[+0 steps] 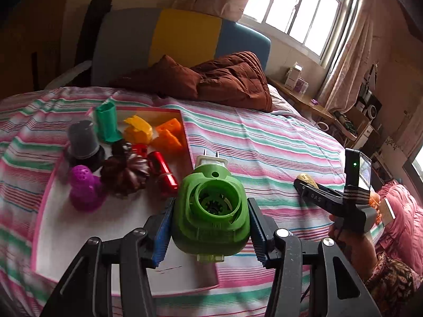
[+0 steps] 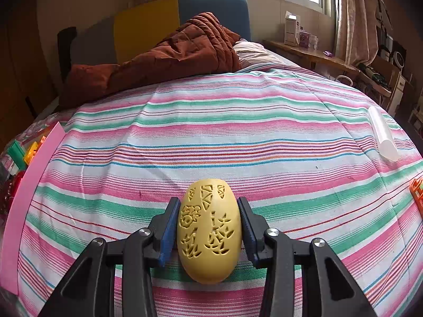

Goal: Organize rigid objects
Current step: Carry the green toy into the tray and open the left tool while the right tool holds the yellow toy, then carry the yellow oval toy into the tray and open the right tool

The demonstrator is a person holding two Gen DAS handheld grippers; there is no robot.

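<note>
On the striped bedspread (image 2: 211,121), a pink-edged tray (image 1: 113,219) lies to the left, and the left tongs (image 1: 210,219) hang over its near right corner, pinching a green plastic housing (image 1: 211,211) by its two sides. The housing's round opening faces the camera and two metal prongs stick out of its far end. In the tray sit a purple perforated piece (image 1: 84,187), a dark ribbed piece (image 1: 124,171), a red cylinder (image 1: 164,171), a grey cup on a black base (image 1: 82,142), a green tube (image 1: 107,124), a yellow piece (image 1: 138,129) and an orange cheese-shaped wedge (image 1: 169,132).

Well to the right of the tray, the right tongs (image 2: 210,227) pinch a yellow egg-shaped shell (image 2: 210,232) with cut-out patterns, held just above the bedspread; whether it touches the cloth cannot be told. A white translucent tube (image 2: 383,134) lies near the right edge of the bed, and a brown quilt (image 2: 171,52) is bunched at the headboard.
</note>
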